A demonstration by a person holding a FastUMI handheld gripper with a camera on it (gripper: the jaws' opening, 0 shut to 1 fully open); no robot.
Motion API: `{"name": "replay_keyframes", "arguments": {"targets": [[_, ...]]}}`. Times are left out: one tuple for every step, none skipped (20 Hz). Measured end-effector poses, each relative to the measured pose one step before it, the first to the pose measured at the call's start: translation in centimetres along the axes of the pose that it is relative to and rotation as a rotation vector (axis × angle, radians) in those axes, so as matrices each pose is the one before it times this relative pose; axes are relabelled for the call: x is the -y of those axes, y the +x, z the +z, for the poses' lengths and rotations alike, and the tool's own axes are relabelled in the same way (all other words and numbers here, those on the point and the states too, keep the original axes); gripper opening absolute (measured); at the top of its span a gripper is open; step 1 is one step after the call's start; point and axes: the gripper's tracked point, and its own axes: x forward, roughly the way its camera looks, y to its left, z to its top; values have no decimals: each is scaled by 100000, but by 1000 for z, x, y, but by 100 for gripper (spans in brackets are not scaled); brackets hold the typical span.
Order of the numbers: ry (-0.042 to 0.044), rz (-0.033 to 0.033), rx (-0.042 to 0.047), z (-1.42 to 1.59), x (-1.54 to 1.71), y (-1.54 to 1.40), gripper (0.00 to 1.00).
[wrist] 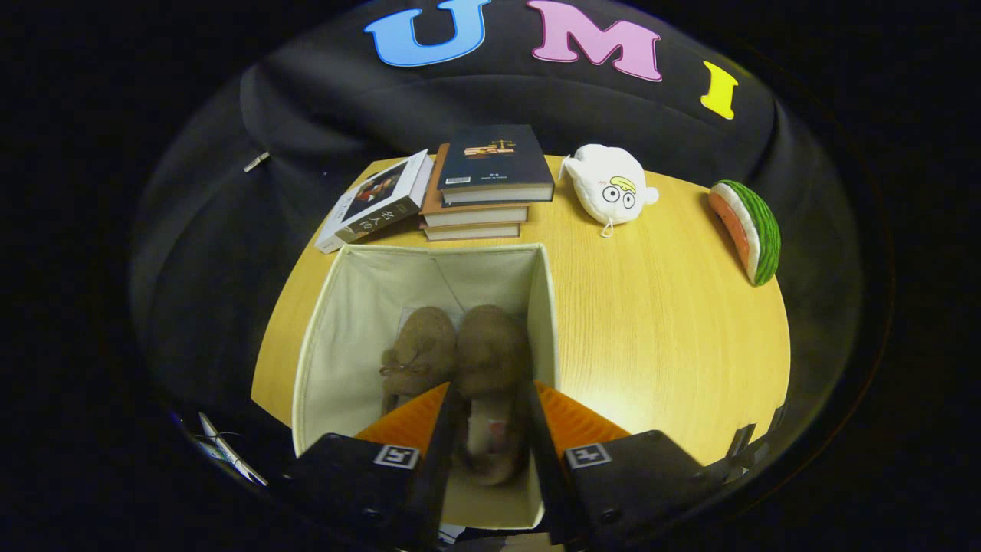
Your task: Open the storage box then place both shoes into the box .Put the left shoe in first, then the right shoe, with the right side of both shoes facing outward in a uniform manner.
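Note:
The cream fabric storage box (349, 337) stands open on the wooden table, directly below me. Two brown fuzzy shoes lie side by side on its floor, toes pointing away from me. The shoe with a small bow (418, 353) lies to the left of my fingers. The other shoe (492, 345) runs between my fingers, its heel and pale insole toward me. My gripper (491, 386) reaches down into the box, and both fingers press against the sides of this shoe near its opening. The box's near wall is partly hidden behind the gripper body.
Beyond the box lies a stack of books (487, 184), with another book (375, 201) leaning to its left. A white plush toy (611, 184) and a watermelon-slice toy (747, 230) sit at the back right. Bare tabletop (667, 337) extends to the right of the box.

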Motion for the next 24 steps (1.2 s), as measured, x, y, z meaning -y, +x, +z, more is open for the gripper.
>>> {"name": "replay_keyframes", "arguments": {"targets": [[-786,1279,311,-36,-228,-218,68],[-633,948,412,1,-176,-243,85],[-706,257,564,-7,-98,-100,90],[-172,449,635,19,-25,-146,95],[70,640,325,-31,-48,-162,96],[432,1015,739,74,-66,-188,97],[588,549,1337,262,108,-330,97],[705,626,1669,444,131,-204,97],[683,483,1638,363,234,-138,98],[779,302,1402,428,343,-112,99],[451,-273,1227,372,542,-34,99],[351,-411,1058,351,652,-106,99],[411,-483,889,317,643,41,99],[265,-737,998,384,837,37,99],[644,-911,775,369,890,3,99],[1362,-751,893,431,951,-31,99],[1489,-678,781,438,943,37,99],[1552,-425,1029,525,968,-32,99],[1400,-567,1566,753,1230,-29,99],[746,-459,1431,551,848,-94,99],[308,-826,2031,749,1145,-110,99],[68,-970,2295,757,1263,-148,99],[-82,-870,2476,730,1207,-207,99],[-353,-882,2979,866,1201,-229,99]]}}
